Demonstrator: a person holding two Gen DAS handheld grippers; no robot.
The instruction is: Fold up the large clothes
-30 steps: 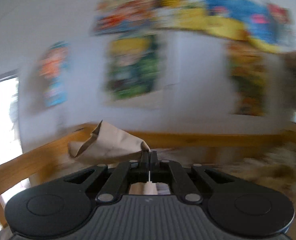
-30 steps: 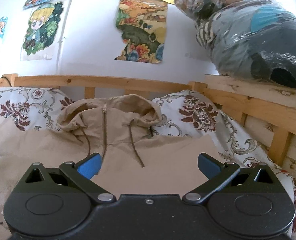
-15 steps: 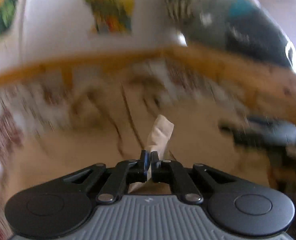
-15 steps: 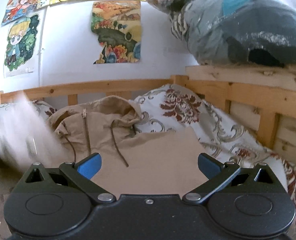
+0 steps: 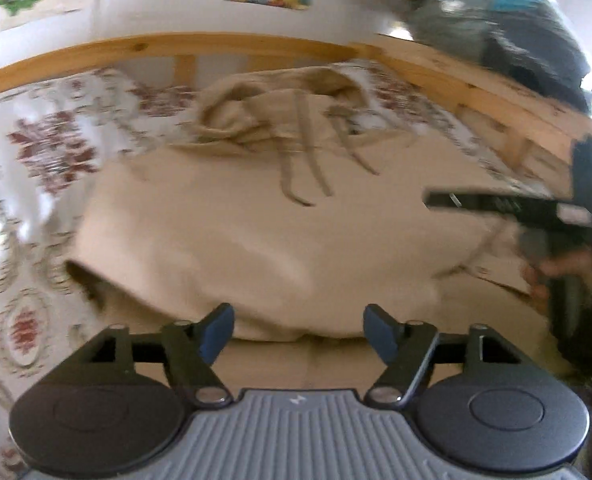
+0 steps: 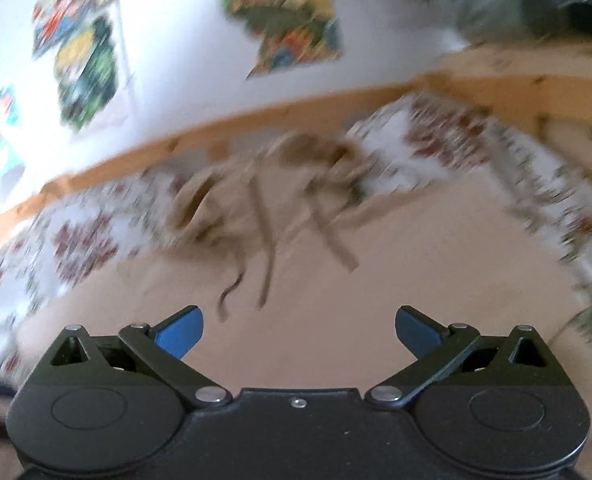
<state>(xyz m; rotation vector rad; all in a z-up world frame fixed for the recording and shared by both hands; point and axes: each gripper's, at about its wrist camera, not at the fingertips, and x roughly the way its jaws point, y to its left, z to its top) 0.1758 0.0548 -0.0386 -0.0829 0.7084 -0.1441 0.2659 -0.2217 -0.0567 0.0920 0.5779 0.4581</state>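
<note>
A large beige hooded jacket (image 5: 264, 232) lies on the bed, its hood (image 5: 280, 96) and drawstrings toward the headboard, its left side folded over the body. My left gripper (image 5: 297, 334) is open and empty, just above the jacket's near folded edge. My right gripper (image 6: 299, 330) is open and empty above the jacket (image 6: 355, 300); this view is blurred by motion. In the left wrist view the right gripper (image 5: 535, 212) shows at the right, held in a hand over the jacket's right side.
A floral bedsheet (image 5: 36, 168) covers the bed. A wooden bed rail (image 5: 176, 46) runs along the back and right. A plastic-wrapped bundle (image 5: 507, 20) sits on the right rail. Posters (image 6: 84, 64) hang on the white wall.
My left gripper swung the beige sleeve over the jacket, then opened and let it go. My right gripper stayed open and has tilted and shifted, blurring its view.
</note>
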